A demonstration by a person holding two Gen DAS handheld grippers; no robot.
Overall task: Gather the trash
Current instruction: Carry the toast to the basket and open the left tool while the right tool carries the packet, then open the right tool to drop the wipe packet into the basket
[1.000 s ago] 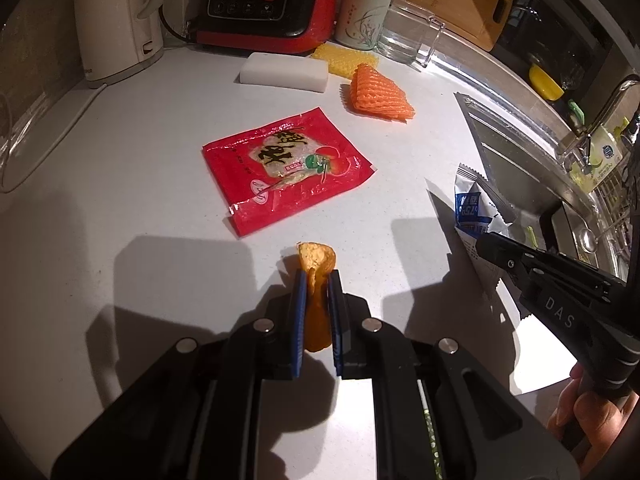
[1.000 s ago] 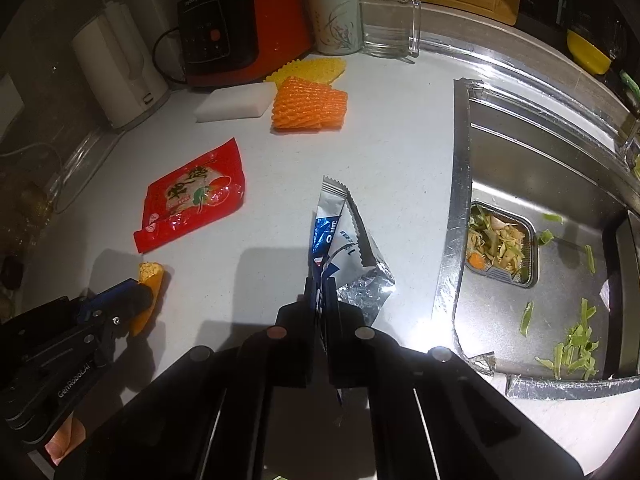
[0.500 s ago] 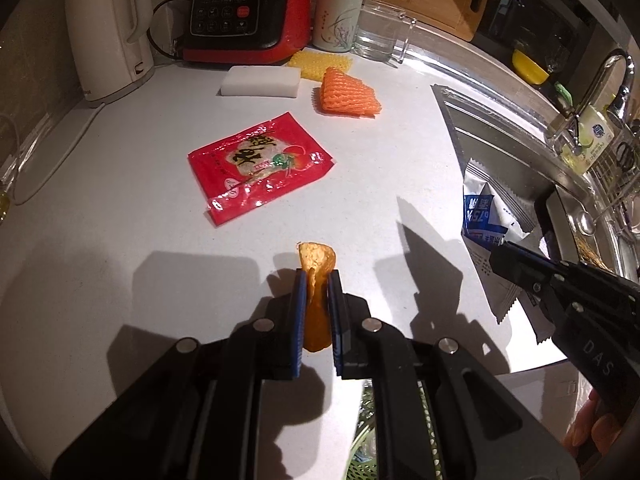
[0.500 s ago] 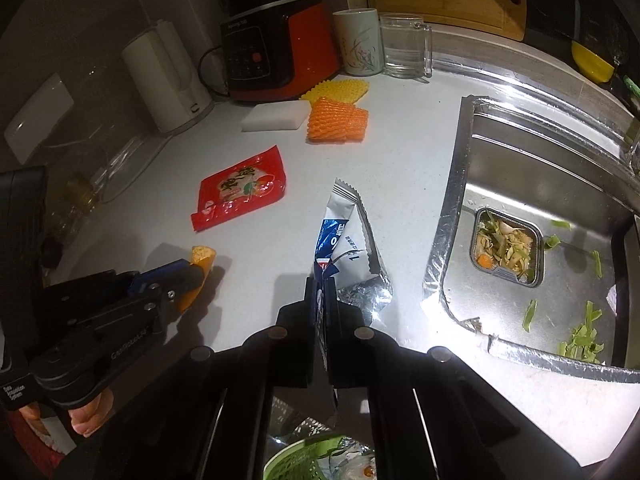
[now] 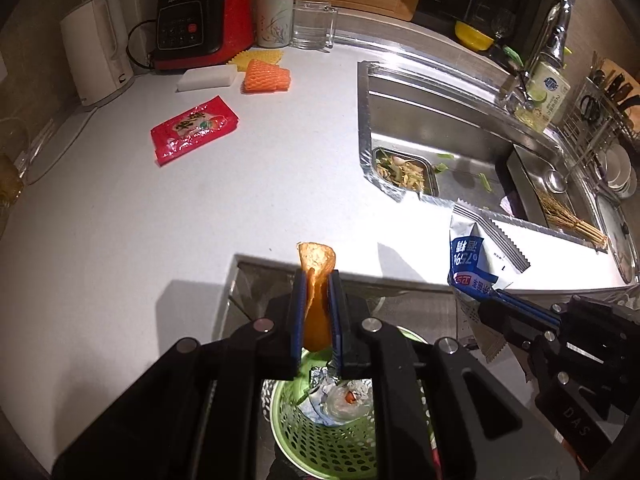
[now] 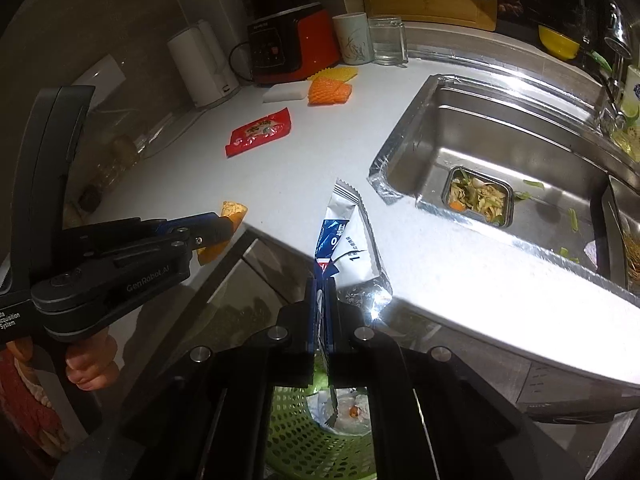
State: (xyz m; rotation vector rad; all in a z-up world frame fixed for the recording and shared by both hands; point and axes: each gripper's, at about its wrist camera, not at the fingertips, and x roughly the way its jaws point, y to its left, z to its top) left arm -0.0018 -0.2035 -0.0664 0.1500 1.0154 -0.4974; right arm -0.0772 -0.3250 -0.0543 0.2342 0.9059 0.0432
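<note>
My left gripper [image 5: 317,280] is shut on an orange peel [image 5: 316,264] and holds it past the counter edge, above a green perforated trash basket [image 5: 320,440] with crumpled foil inside. My right gripper [image 6: 321,280] is shut on a silver and blue foil wrapper [image 6: 348,232], also held over the basket [image 6: 296,436]. The wrapper [image 5: 476,248] and the right gripper [image 5: 500,304] show at the right of the left wrist view. The left gripper [image 6: 216,228] with the peel [image 6: 232,216] shows at the left of the right wrist view. A red snack packet [image 5: 194,128] lies on the white counter [image 5: 120,208].
An orange foam net [image 5: 266,76], a yellow net [image 5: 260,56] and a white sponge block [image 5: 206,79] lie near a red appliance [image 5: 200,24], a kettle [image 5: 96,48], a mug [image 5: 274,20] and a glass [image 5: 312,24]. The steel sink [image 5: 440,120] holds a strainer of scraps [image 5: 404,168].
Both grippers have pulled back from the counter and risen with their trash. They now hang past the counter edge over the green basket, which has come into view below.
</note>
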